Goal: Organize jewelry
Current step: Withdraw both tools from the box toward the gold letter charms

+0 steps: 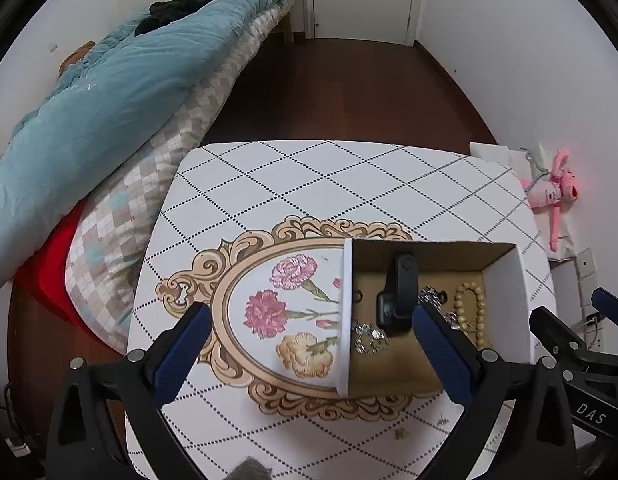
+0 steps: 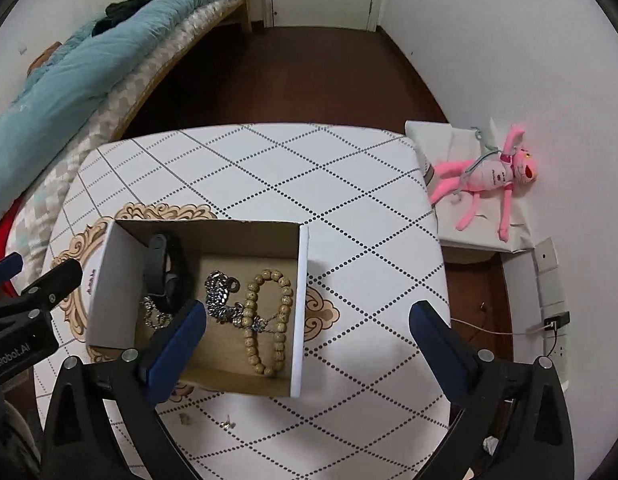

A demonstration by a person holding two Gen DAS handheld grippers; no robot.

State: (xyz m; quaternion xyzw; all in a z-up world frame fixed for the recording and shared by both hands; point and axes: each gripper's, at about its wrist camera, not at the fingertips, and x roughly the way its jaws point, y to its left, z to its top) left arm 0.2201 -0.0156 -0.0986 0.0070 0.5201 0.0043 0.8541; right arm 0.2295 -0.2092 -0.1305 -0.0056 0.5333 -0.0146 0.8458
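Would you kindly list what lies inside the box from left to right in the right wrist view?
Black smart band → silver chain jewelry → wooden bead bracelet, all inside the cardboard box.

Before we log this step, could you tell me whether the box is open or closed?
Open: the box has no lid on, and the wooden bead bracelet and black watch show inside.

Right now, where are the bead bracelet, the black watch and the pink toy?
bead bracelet (image 2: 285,303): right wrist view, on its right strand.
black watch (image 2: 173,286): right wrist view, on its dark face.
pink toy (image 2: 493,176): right wrist view, on its pale belly.
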